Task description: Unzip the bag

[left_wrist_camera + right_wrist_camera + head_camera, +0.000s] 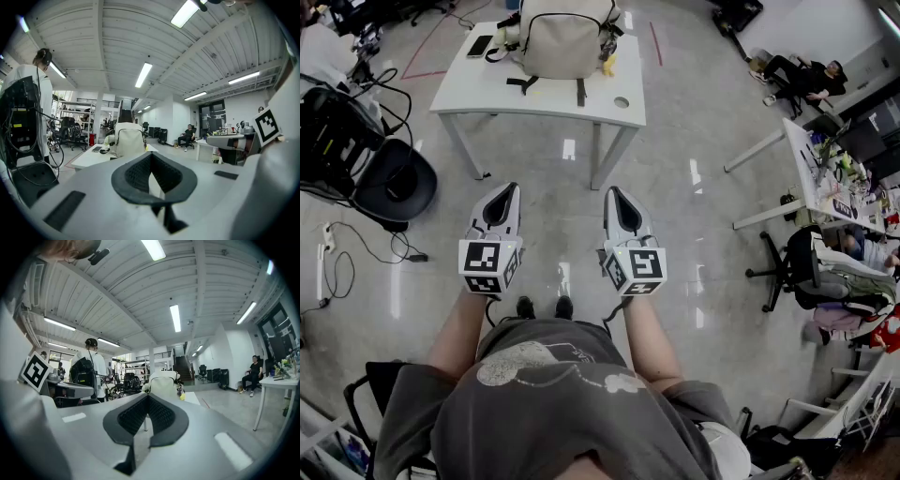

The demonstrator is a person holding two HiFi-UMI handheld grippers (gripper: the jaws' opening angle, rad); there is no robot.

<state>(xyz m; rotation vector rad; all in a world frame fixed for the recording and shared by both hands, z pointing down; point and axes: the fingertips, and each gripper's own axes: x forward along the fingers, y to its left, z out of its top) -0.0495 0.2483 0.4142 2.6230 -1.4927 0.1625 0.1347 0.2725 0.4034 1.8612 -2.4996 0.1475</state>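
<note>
Left tongs (pixel 503 190) and right tongs (pixel 615 194) side by side, facing the desk (pixel 478 89).
Both pairs are pressed together, pinching nothing; the cream bag (pixel 565 42) stands upright on the desk, well apart from them.

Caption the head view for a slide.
Left gripper and right gripper, shut and empty, face the backpack on the white table.

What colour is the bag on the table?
The bag is cream; the head view shows it best.

No text is legible in any view. The left cube (pixel 487 265) and right cube (pixel 636 270) bear only square coded markers.
</note>
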